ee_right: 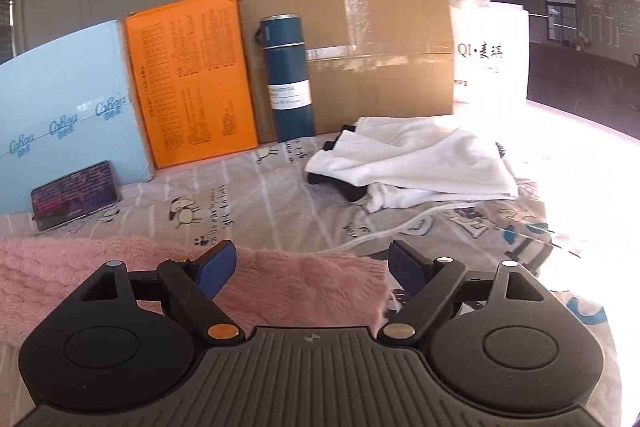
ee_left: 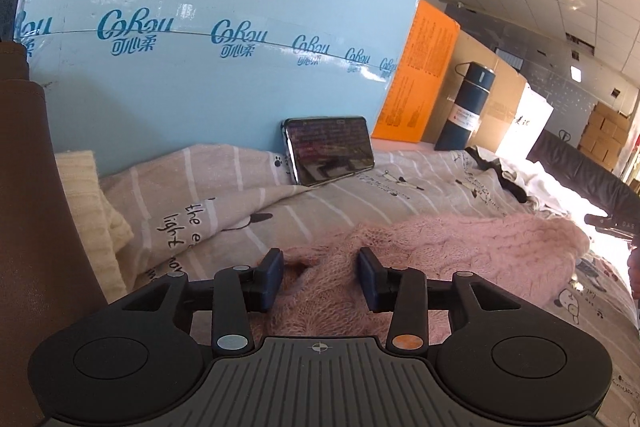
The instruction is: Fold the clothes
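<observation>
Presently both grippers, left [ee_left: 320, 277] and right [ee_right: 312, 273], hang wide apart over the pink knit sweater [ee_right: 296, 287] lying near on the printed bedsheet [ee_right: 280, 203], gripping nothing; loose fuzzy yarn could snag a fingertip, dragging the fold askew.

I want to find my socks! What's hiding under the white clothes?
Something black pokes out from under the white clothes at their left edge. It could be a garment, but most of it is covered. Below lies the printed bedsheet.
</observation>
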The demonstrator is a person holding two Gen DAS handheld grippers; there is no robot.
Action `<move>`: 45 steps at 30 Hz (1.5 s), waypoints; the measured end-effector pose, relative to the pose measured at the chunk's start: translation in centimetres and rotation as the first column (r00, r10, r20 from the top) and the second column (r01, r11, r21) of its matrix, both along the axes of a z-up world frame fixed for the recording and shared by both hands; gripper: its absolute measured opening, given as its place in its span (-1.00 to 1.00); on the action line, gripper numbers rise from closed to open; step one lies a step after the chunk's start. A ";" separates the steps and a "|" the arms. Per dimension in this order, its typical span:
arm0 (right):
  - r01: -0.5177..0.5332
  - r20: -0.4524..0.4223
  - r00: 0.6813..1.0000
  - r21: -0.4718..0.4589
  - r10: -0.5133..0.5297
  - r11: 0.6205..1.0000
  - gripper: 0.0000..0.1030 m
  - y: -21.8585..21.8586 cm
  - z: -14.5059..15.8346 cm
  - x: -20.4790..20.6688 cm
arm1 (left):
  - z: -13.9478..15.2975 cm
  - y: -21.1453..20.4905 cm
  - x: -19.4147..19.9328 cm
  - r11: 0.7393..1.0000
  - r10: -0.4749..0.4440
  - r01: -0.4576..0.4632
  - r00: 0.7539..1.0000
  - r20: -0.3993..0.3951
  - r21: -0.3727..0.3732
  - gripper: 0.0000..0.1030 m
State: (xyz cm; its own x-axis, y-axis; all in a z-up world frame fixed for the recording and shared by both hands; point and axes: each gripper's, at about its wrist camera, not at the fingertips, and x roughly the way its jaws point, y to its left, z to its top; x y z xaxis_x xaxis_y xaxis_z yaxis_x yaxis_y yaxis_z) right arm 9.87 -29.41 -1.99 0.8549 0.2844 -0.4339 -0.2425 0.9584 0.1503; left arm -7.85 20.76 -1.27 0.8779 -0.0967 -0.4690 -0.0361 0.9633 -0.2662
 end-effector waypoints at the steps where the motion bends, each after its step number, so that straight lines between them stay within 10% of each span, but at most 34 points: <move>1: 0.041 -0.009 0.999 0.021 -0.041 0.999 0.59 -0.8 -0.1 0.0 | 0.1 -0.2 -0.2 1.000 0.002 -0.002 1.000 0.004 0.013 -0.07; 12: 0.195 -0.136 0.977 0.258 -0.164 0.946 0.53 -2.1 -2.7 -0.7 | 1.5 -2.2 -5.0 0.990 -0.005 -0.001 0.999 0.038 0.141 0.64; 17: 0.250 -0.126 0.965 0.191 -0.228 0.949 -0.33 -0.2 -2.8 0.6 | 0.5 -2.9 -5.9 0.977 0.023 -0.021 1.000 -0.004 0.213 0.65; 18: 0.258 -0.121 0.963 0.177 -0.239 0.950 -0.43 0.1 -2.8 0.8 | 0.4 -3.0 -5.9 0.974 0.024 -0.023 1.000 -0.002 0.227 0.60; 21: 0.274 -0.083 0.961 0.133 -0.264 0.953 -0.76 1.0 -2.5 1.0 | 0.3 -3.0 -5.6 0.971 0.007 -0.004 1.000 -0.014 0.240 -0.44; 23: 0.270 -0.048 0.963 0.129 -0.266 0.954 -0.81 1.3 -2.0 0.9 | 0.1 -2.8 -5.5 0.976 -0.006 0.008 1.000 -0.010 0.220 -0.68; 31: 0.299 0.068 0.947 0.181 -0.315 0.937 -0.83 2.0 -0.3 0.8 | 3.0 -2.6 -3.8 0.961 0.047 -0.079 0.991 0.126 0.264 -0.72; 39: 0.398 -0.095 0.916 0.110 -0.389 0.911 -0.82 1.5 -3.3 3.0 | -0.2 -3.4 -1.6 0.929 0.116 -0.097 0.993 -0.035 0.356 -0.56; 45: 0.464 -0.119 0.886 0.248 -0.449 0.851 0.15 -0.2 -3.1 0.4 | 1.4 -2.9 -3.2 0.936 0.180 -0.184 0.983 0.043 0.299 0.15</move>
